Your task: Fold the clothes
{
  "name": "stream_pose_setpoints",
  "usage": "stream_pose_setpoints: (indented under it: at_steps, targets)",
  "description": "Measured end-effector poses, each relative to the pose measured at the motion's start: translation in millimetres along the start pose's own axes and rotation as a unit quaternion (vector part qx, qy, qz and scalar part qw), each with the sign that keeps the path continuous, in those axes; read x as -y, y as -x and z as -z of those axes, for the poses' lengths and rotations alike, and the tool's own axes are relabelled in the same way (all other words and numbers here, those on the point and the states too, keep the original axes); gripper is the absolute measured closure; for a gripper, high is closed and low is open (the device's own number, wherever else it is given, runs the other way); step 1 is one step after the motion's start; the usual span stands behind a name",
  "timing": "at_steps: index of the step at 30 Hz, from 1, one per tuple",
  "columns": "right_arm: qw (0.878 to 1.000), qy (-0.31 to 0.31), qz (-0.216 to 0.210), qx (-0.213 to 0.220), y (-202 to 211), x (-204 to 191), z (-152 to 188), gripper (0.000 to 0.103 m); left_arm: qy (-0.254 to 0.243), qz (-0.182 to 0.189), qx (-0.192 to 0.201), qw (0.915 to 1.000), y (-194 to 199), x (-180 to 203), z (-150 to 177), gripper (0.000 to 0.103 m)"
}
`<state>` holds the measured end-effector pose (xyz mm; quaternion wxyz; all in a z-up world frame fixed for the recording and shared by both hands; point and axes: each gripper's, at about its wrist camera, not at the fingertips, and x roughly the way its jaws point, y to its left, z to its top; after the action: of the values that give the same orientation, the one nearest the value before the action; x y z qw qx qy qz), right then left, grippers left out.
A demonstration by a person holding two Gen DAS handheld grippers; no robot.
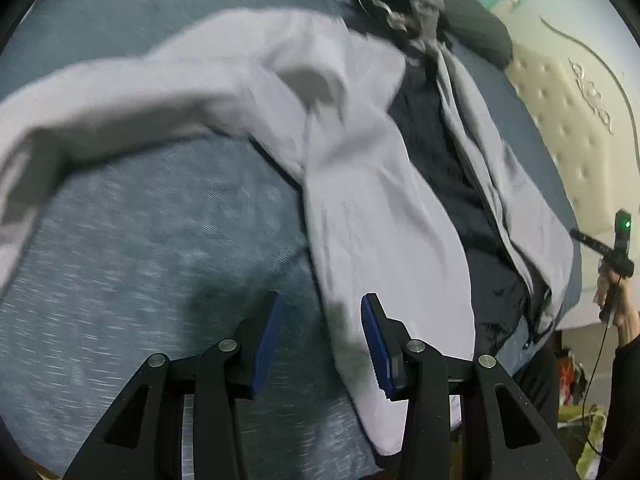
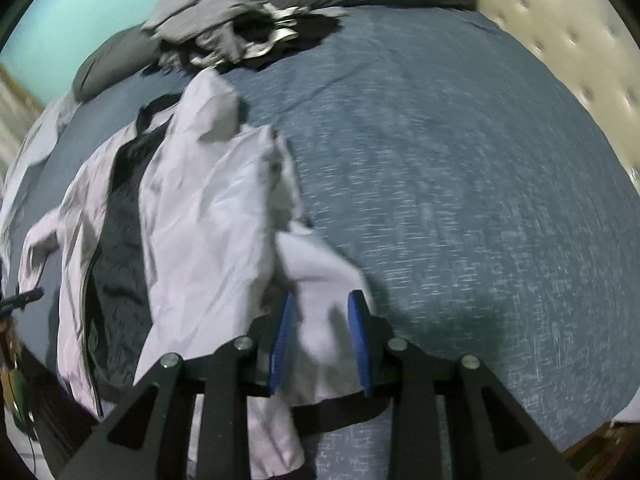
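Nearest, the left gripper (image 1: 320,344) hangs open over the pale lilac jacket with dark lining (image 1: 360,208), and the right gripper (image 2: 320,340) gapes around its sleeve, unclamped. Jacket sprawls unzipped on the blue-grey bedspread (image 2: 460,200); crumpled grey clothes (image 2: 224,28) lie beyond. No writing legible.

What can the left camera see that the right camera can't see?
Only the left wrist view shows the person's hand holding the other gripper's handle, with a green light and a thin cable, plus floor clutter. Only the right wrist view shows the jacket's sleeve lying between the right gripper fingers. Both show the light grey jacket with dark lining, the blue bedspread, the clothes pile and the tufted headboard.
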<state>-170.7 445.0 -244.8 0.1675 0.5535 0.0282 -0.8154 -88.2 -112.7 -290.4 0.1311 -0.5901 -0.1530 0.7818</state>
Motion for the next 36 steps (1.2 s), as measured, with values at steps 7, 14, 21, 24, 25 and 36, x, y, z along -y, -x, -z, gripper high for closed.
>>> stream_pose_setpoints:
  at_steps: [7,14,21,24,25,36]
  targets:
    - [0.999,0.009,-0.033,-0.014,-4.0,-22.4,6.7,0.074,0.011,0.006,-0.032,0.9994,-33.5,2.9,9.2,0.058]
    - [0.998,0.016,-0.048,-0.035,-16.2,-35.5,19.0,0.069,0.025,0.039,-0.042,0.9981,-50.9,5.5,17.2,0.058]
    - [0.998,0.021,-0.044,-0.034,-13.4,-43.2,16.7,0.069,-0.003,0.04,-0.025,0.9989,-42.4,22.9,16.1,0.098]
    - [0.998,0.025,-0.04,-0.029,-7.7,-45.8,15.3,0.069,-0.013,0.037,-0.007,0.9992,-17.5,23.9,13.7,0.099]
    - [0.999,0.026,-0.039,-0.028,-5.5,-46.6,14.8,0.069,-0.015,0.035,0.0,0.9993,-7.9,23.5,12.8,0.099]
    - [0.997,0.055,-0.045,-0.012,15.2,-71.0,12.7,0.069,-0.005,-0.016,0.054,0.9984,97.2,-31.5,-8.9,0.099]
